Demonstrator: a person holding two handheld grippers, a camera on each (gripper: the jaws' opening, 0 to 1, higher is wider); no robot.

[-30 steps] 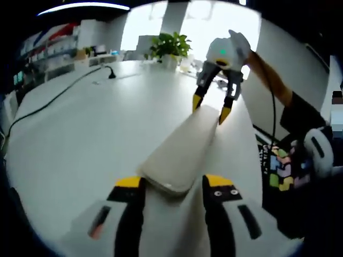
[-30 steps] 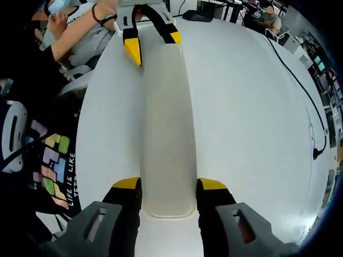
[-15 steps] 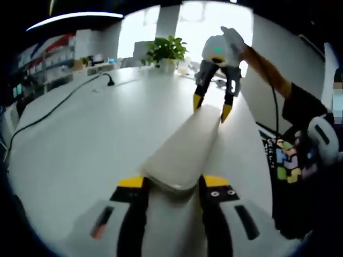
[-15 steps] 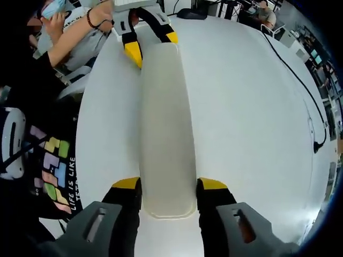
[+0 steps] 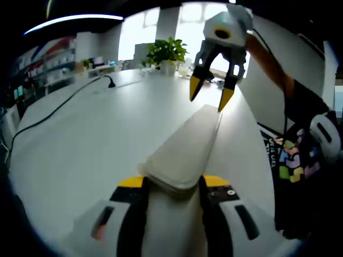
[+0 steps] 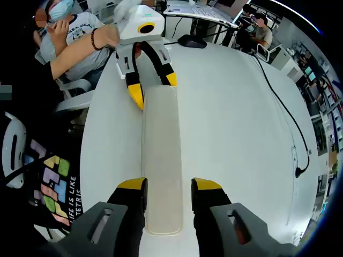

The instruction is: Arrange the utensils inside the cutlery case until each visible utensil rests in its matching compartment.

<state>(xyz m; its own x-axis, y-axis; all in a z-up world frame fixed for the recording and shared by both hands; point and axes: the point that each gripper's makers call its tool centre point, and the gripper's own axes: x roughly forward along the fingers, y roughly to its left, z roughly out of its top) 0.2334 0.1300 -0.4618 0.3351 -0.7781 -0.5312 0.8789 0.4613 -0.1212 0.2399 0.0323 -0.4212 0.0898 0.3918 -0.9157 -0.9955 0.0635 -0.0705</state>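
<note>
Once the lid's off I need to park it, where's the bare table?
The widest bare stretch of the white table lies between the long cutlery case and the black cable near the far edge. The case's other side is tight: a narrow strip along the table edge, with seated people there. The left gripper and the right gripper crowd the case's ends.

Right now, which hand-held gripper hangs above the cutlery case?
The right hand-held gripper: its tips hang above the cutlery case's far end, while the left hand-held gripper straddles the near end.
</note>
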